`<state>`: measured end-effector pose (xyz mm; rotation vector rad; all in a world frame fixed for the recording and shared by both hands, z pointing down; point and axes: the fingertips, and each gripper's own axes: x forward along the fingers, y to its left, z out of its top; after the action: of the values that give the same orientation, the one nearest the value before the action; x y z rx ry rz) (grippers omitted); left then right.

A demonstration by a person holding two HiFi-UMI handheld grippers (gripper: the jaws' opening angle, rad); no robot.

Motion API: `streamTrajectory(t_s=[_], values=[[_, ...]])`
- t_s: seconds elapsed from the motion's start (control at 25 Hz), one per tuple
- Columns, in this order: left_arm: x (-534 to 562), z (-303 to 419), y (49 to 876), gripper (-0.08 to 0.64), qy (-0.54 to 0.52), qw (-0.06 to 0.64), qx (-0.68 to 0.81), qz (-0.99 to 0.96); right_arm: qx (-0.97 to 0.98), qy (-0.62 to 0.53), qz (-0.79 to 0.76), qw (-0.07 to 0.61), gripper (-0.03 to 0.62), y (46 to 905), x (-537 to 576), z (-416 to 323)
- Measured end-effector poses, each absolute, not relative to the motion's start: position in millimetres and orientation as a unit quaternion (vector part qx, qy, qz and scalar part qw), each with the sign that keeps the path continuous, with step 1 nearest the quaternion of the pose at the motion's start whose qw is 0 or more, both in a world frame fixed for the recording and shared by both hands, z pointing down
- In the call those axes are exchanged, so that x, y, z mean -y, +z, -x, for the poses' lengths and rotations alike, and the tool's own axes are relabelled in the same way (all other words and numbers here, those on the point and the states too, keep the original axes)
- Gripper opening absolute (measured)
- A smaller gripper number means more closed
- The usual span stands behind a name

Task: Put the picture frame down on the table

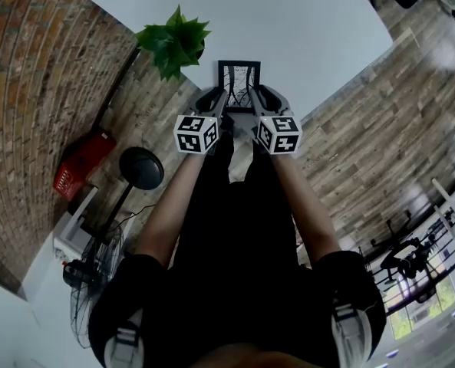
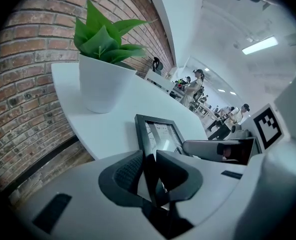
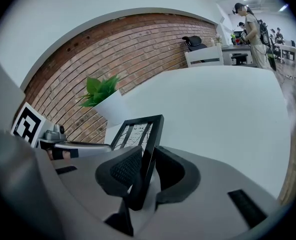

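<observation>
Black rectangular picture frame point(image 1: 239, 79) at the white table point(image 1: 311, 29) edge.
Left gripper point(image 2: 148, 174) clamps its left side, right gripper point(image 3: 147, 171) its right; green potted plant point(image 1: 173, 43) nearby.

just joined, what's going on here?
A person holds a two-jaw gripper in each hand. The left gripper and right gripper are each shut on a side edge of the black picture frame, held at the near edge of the white table, near a potted plant. Whether the frame touches the table yet is unclear.
</observation>
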<state>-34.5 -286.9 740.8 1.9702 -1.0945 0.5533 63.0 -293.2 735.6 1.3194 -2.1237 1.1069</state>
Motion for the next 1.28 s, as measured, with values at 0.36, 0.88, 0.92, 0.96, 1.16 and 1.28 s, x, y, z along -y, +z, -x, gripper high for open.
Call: streamTrajectory(t_s=[0.36, 0.88, 0.92, 0.96, 1.16, 1.28], values=[[287.4, 29.8, 744.7, 0.087, 0.226, 0.399, 0.425, -0.78, 0.755, 0.395, -0.483, 0.201, 0.086, 735.5, 295.3, -63.9], [296.9, 34.0, 725.2, 0.11, 0.21, 0.37, 0.45, -0.785, 0.746, 0.382, -0.522, 0.156, 0.097, 718.4, 295.9, -78.0], [298.1, 34.0, 719.6, 0.11, 0.206, 0.364, 0.451, -0.789, 0.752, 0.374, -0.52, 0.153, 0.089, 712.6, 295.6, -77.4], [299.0, 33.6, 713.8, 0.11, 0.203, 0.358, 0.45, -0.792, 0.76, 0.365, -0.517, 0.149, 0.068, 706.0, 295.3, -76.2], [297.0, 31.0, 687.1, 0.094, 0.184, 0.342, 0.443, -0.808, 0.797, 0.318, -0.497, 0.131, -0.002, 672.6, 289.3, -69.0], [286.4, 31.6, 674.4, 0.065, 0.174, 0.343, 0.44, -0.812, 0.803, 0.31, -0.491, 0.133, -0.002, 661.2, 278.7, -66.5]])
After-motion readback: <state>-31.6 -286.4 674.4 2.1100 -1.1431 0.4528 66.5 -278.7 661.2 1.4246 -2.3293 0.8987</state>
